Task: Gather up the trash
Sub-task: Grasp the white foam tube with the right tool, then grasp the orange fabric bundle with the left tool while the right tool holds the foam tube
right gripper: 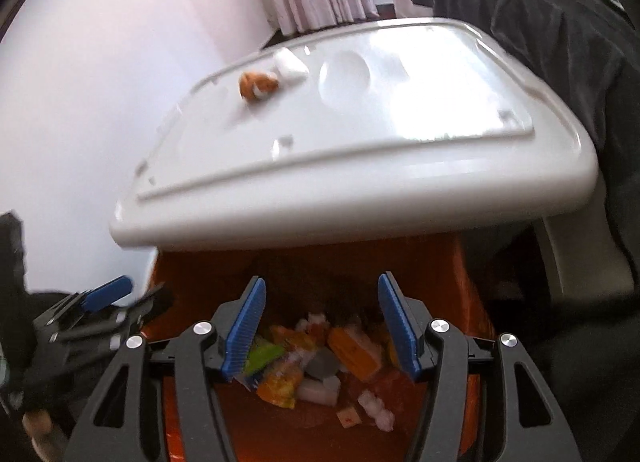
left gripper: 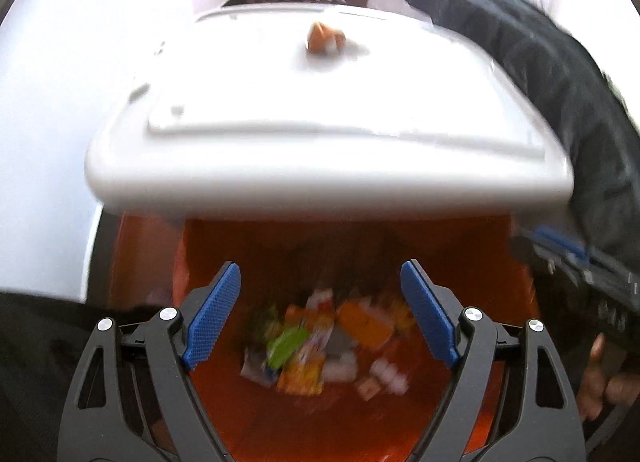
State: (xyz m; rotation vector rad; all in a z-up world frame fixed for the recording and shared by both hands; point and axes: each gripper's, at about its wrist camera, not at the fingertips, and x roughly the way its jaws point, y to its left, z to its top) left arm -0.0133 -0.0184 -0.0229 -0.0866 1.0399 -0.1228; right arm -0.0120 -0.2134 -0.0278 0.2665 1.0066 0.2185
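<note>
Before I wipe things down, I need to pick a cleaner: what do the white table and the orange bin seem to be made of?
White table: looks like moulded plastic, glossy; rounded edges, pressed-in ridge and bright window glare suggest it.
Orange bin: probably smooth plastic, going by its even colour and slight sheen, though blur leaves it open.

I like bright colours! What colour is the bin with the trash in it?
Orange. The bin shows best in the right wrist view.

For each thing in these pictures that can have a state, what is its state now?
left claw: open, empty, above the bin.
right claw: open, empty, above the bin.
orange bin: open, holding trash.
wrappers: lying piled in the bin.
orange scrap: not yet collected, on the white table.
white scrap: on the table, beside the orange scrap.
</note>
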